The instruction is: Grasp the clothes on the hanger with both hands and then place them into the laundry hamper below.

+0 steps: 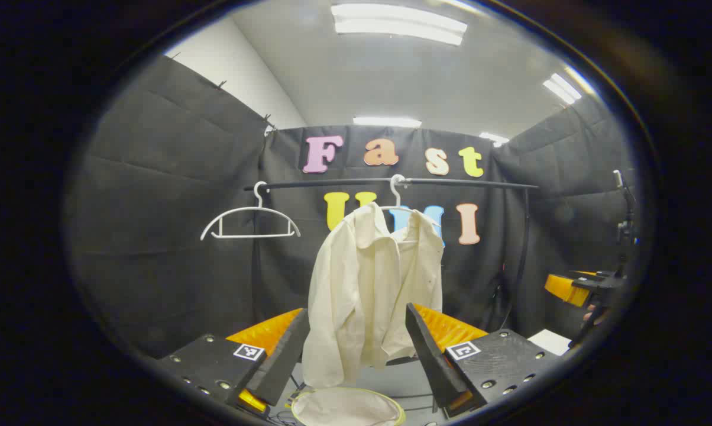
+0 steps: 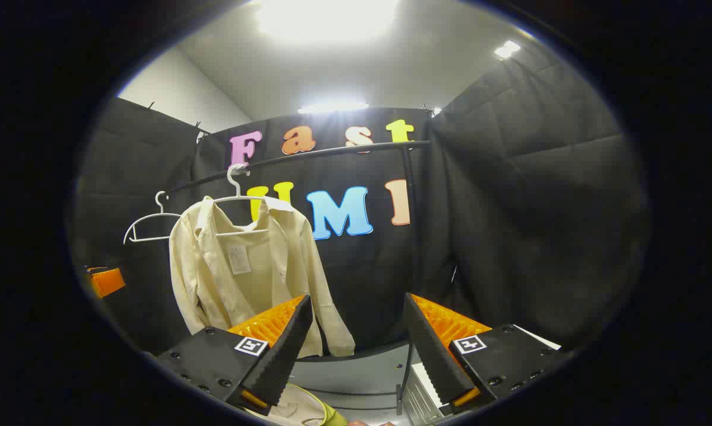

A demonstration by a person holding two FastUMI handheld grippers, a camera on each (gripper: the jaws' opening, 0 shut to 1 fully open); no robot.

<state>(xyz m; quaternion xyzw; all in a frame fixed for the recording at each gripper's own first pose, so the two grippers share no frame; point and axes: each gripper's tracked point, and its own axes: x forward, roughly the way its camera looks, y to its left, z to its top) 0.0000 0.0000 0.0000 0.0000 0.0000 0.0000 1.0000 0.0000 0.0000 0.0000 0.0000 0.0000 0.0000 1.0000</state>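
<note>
In the left gripper view, the left gripper (image 1: 356, 355) stands with its fingers spread apart and grasping nothing; the cream shirt (image 1: 368, 290) hangs on a hanger (image 1: 398, 198) at the frame's centre, above the laundry hamper (image 1: 347, 407) at the bottom edge. In the right gripper view, the right gripper (image 2: 356, 349) is also released, and the shirt hangs in the left half of the frame.

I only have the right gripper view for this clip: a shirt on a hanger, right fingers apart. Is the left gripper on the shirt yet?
Observer: No. In the left gripper view the left gripper is open, and the shirt hangs farther off, untouched.
Operator: Where does the hamper sit?
Observer: The hamper stands right below the shirt's hem, with a pale lining.
Operator: Does that view catch my gripper?
Observer: Yes, the right gripper shows at its right edge, well clear of the shirt.
</note>
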